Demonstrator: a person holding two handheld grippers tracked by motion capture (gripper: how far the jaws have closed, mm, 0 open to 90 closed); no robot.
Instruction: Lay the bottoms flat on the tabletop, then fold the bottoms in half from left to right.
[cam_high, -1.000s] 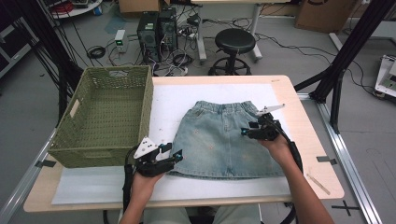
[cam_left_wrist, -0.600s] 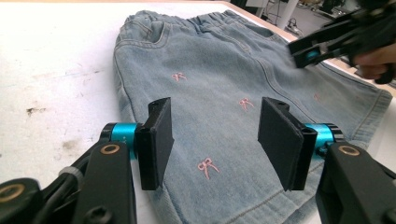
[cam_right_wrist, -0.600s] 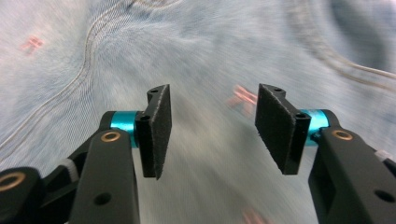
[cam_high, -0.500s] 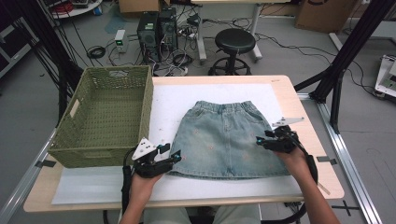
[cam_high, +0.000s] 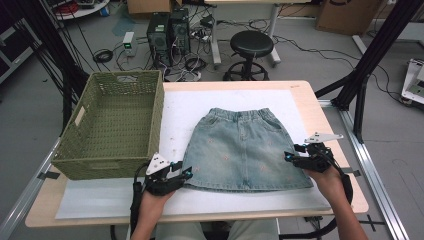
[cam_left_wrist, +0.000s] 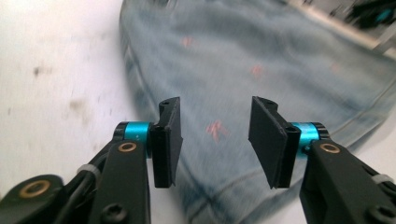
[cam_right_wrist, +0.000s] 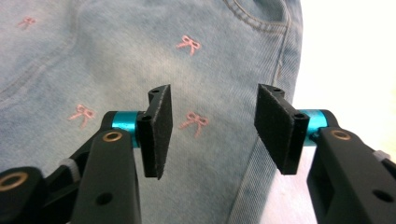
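high view, skirt: we see a denim skirt lying flat on the white mat on the tabletop, waistband at the far side, hem toward the person.
high view, left gripper: the left gripper sits at the skirt's near left hem corner, just beside or touching the edge; we cannot tell which. Jaws part open.
high view, right gripper: the right gripper is at the skirt's right edge near the hem, pointing inward over the fabric.
high view, basket: green woven basket at the left of the mat, well apart from the right gripper, near the left one.
left gripper view, jaws: we see the jaws standing apart, having just been closing; pads press on nothing. The denim with pink marks lies beyond and below the gap, hem corner at lower right.
left gripper view, mat: white, speckled, at the left.
right gripper view, jaws: apart with a clear gap, having just been opening; nothing gripped. Pads hover over the denim.
right gripper view, skirt: pink bows on the fabric, side seam running under the right jaw, white mat beyond it.
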